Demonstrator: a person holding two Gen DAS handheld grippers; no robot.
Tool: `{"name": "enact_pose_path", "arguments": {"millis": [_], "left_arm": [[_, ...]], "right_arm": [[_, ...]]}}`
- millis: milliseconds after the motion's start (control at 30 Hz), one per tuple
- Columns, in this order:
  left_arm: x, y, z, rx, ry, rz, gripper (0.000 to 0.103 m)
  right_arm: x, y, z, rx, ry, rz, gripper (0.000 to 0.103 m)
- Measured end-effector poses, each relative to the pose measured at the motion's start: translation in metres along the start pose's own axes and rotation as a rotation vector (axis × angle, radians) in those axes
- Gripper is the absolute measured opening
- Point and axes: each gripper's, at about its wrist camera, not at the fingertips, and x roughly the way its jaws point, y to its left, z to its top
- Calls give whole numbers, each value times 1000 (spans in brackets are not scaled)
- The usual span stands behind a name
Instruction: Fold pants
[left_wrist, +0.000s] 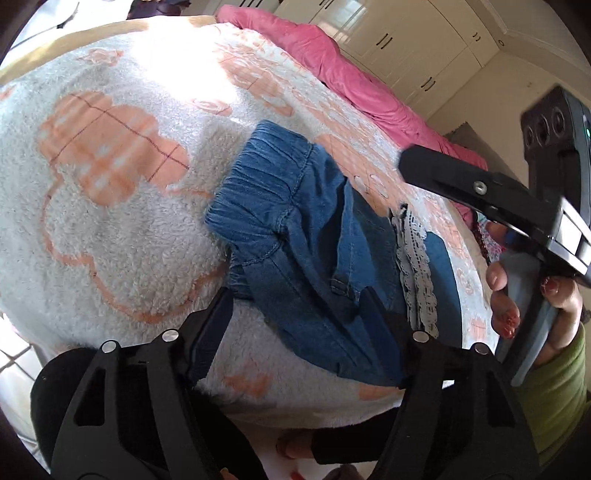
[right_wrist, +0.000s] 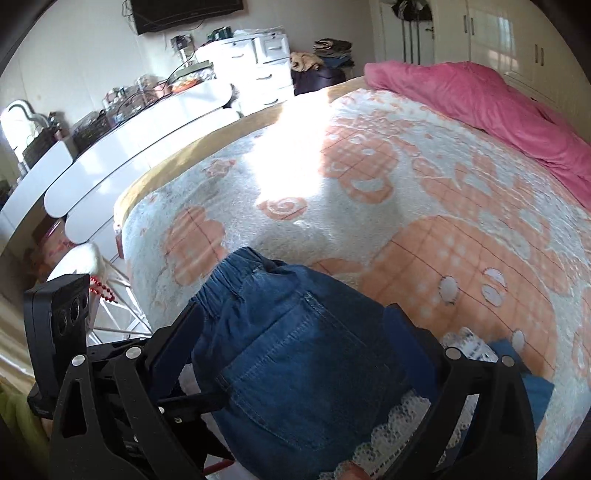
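One pair of jeans (left_wrist: 295, 236) lies folded on one blanket (left_wrist: 122, 221); two claws hover over it, left gripper (left_wrist: 299, 314) and right gripper (right_wrist: 295, 332), both spread apart.

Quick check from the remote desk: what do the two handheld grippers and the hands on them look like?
Both the left gripper and right gripper are matte black, with slotted arms, silver rivets and dark blue pads. The right one carries a black camera block with round lenses. The right hand has red nail polish and a lime-green sleeve.
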Motion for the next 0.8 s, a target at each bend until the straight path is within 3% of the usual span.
{"name": "enact_pose_path", "arguments": {"millis": [167, 433, 500, 567, 700, 800], "left_arm": [[9, 0, 1, -12, 6, -8, 57], [17, -6, -3, 15, 15, -5, 61], [19, -9, -3, 14, 18, -7, 62], [20, -8, -3, 7, 18, -22, 65], [21, -16, -2, 10, 16, -51, 82], [25, -30, -2, 22, 27, -66, 83]], "right_arm": [[50, 18, 17, -105, 105, 3, 97], [108, 16, 21, -92, 218, 66, 96], [111, 12, 17, -62, 217, 98, 80], [102, 11, 13, -60, 189, 153, 51], [65, 3, 13, -44, 132, 214, 39], [34, -13, 11, -11, 78, 263, 37]]}}
